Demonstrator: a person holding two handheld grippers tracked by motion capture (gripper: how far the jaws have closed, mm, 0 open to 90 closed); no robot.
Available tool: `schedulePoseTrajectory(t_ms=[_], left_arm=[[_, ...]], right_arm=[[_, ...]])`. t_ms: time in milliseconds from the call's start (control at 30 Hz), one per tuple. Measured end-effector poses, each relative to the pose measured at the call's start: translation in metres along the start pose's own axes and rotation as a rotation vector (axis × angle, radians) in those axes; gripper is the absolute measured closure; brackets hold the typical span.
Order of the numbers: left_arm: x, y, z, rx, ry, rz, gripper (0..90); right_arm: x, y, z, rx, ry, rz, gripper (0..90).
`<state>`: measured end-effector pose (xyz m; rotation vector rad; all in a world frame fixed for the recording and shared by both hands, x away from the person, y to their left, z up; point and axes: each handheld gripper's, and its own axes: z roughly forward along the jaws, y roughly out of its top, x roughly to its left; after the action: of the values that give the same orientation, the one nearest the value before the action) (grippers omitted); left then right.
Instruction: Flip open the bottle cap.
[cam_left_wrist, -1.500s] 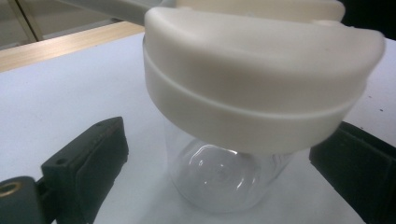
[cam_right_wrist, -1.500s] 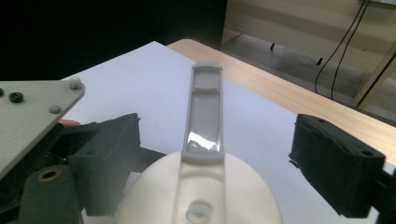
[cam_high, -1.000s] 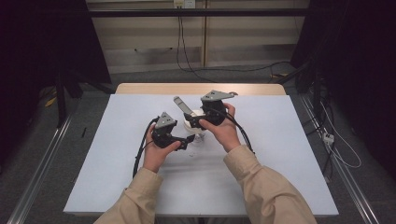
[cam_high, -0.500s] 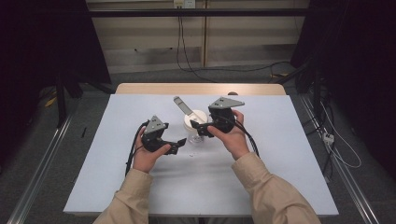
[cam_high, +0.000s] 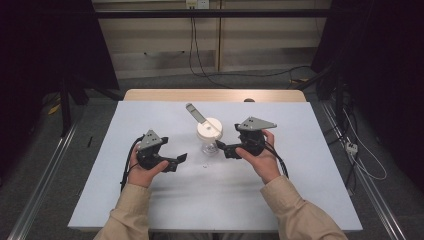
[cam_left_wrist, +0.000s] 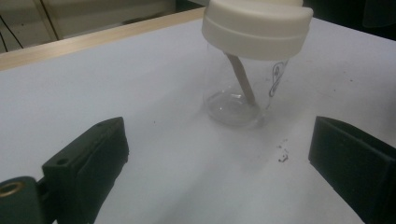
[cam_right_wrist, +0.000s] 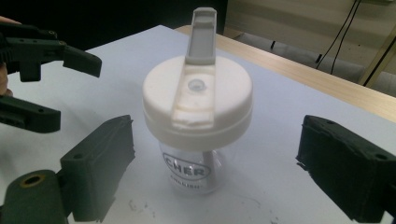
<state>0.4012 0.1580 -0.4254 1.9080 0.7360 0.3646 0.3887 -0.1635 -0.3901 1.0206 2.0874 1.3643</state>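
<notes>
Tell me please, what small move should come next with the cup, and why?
Probably the right gripper should ease forward until its open jaws stand on both sides of the clear cup, then close. In the right gripper view the cup, with its white lid and raised flip cap, sits centred between the jaws but untouched. The left gripper is open too, and farther off.

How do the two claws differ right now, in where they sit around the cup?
The right claw sits close beside the cup; the left claw sits farther off, apart from it. The right claw is farther up the table, the left nearer the person. Both are open, empty and point at the cup.
</notes>
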Motion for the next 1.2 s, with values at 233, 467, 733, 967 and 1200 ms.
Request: schedulePoseTrajectory(t_ms=[233,467,733,967,1200], left_arm=[[0.004,-0.010,-0.015,0.012,0.007,0.007,4.7],[0.007,-0.017,-0.026,0.013,0.015,0.003,4.8],[0.011,-0.024,-0.034,0.022,0.022,0.004,4.8],[0.011,-0.028,-0.039,0.022,0.024,-0.006,4.8],[0.013,-0.029,-0.041,0.028,0.023,-0.002,4.8]], right_arm=[[-0.003,-0.016,-0.014,-0.002,-0.004,-0.001,10.0],[-0.008,-0.036,-0.026,0.016,-0.014,0.006,10.0],[-0.012,-0.050,-0.040,0.023,-0.024,0.012,10.0],[-0.016,-0.064,-0.050,0.045,-0.030,0.015,9.9],[-0.022,-0.075,-0.058,0.064,-0.041,0.024,9.8]])
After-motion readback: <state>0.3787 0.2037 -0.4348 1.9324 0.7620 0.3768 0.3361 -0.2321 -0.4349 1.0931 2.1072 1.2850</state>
